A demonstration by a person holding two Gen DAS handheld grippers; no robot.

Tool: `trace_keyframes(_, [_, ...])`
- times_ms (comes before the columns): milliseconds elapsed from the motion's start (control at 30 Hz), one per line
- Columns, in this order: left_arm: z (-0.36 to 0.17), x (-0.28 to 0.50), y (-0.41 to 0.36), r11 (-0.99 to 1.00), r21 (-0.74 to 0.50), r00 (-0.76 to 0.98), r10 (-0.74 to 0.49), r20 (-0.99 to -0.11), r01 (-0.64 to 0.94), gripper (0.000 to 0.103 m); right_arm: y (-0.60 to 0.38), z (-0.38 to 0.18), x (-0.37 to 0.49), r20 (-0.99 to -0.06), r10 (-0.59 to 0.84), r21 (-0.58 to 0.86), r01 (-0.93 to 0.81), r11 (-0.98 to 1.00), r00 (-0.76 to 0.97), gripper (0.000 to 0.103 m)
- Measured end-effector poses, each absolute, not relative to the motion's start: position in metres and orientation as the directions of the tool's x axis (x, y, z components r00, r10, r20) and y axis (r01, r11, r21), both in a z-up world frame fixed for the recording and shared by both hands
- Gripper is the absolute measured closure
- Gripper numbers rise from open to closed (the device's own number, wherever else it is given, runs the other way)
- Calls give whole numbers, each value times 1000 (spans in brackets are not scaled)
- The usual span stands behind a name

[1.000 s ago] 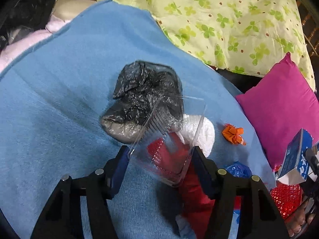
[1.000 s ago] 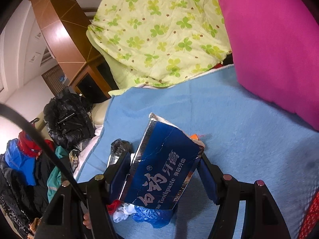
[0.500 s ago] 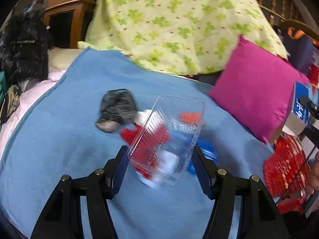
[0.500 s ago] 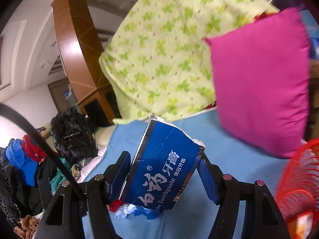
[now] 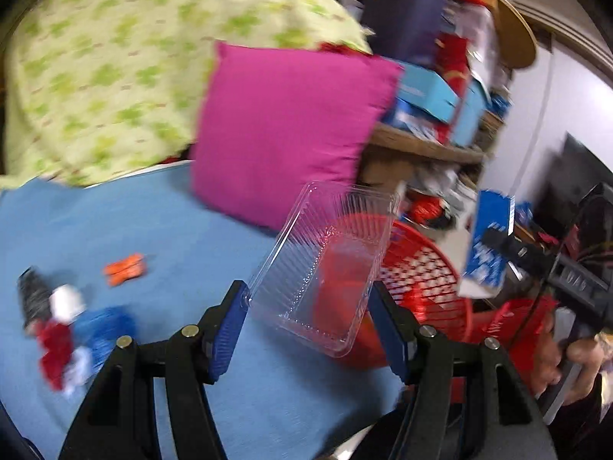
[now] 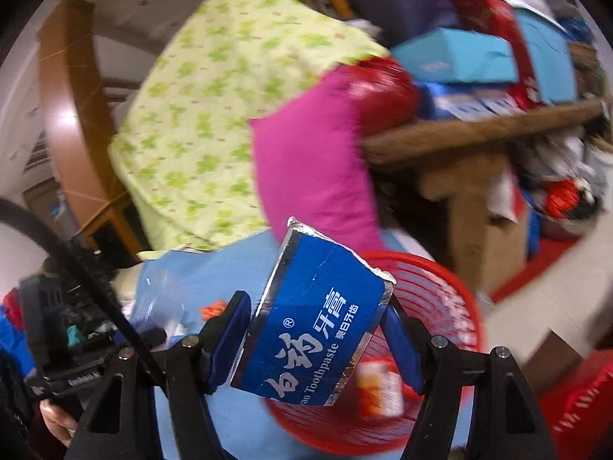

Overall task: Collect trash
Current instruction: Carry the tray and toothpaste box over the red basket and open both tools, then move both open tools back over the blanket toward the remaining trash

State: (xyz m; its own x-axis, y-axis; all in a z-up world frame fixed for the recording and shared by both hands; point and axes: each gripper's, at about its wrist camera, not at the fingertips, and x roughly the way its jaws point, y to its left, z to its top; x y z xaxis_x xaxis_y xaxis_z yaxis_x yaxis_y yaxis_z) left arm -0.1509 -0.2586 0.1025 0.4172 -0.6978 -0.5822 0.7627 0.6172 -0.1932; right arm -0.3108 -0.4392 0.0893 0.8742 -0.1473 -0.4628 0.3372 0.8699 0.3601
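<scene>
1. Left gripper [image 5: 310, 306] is closed onto a clear plastic tray [image 5: 325, 264], blue pads pressing its two long sides; the tray is tilted, open side toward the camera, held above the edge of the blue blanket [image 5: 153, 237], with the red basket [image 5: 425, 280] right behind it.
2. Right gripper [image 6: 318, 329] is clamped on a blue toothpaste box [image 6: 314, 326], pads on both side faces; the box is tilted and sits over the near rim of the red basket [image 6: 444, 299].
3. Basket already has at least one item inside, a small orange-and-white packet [image 6: 379, 387], too blurred to identify.
4. Judged progress: partway. Two pieces are in hand and neither is in the basket yet; both look close to a drop.
5. Still on the blanket: orange wrapper [image 5: 126, 268], white crumpled piece [image 5: 67, 303], blue crumpled piece [image 5: 103, 326], red scrap [image 5: 55, 349], and a dark lump [image 5: 32, 295] at the far left, all well apart from the basket.
6. Pink cushion [image 5: 283, 126] and green floral quilt [image 5: 107, 76] sit behind; not trash.
7. Left view is motion-blurred, so small litter count is uncertain.
</scene>
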Motion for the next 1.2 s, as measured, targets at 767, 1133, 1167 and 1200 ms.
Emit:
trace_keyframes(767, [86,-127,-256,706,-96,508,-590,-628,702,27,-499,52,-304,-465,-124,542,393,743,877,22])
trace_keyframes(1133, [45,-80,-16,968,18,750,-183,-635,252,26,-379,96,-218,-337,155,536,55,842,929,22])
trace_keyframes(1167, [40,-77,7,978,12,753,-153,-640,209,26,-367,94,-209,-345,179,536,37,843,922,22])
trace_keyframes(1200, [34,-73,25,984,-10,748,-142,-648,177,26,-354,92,-199,-355,206,537,18,844,912,22])
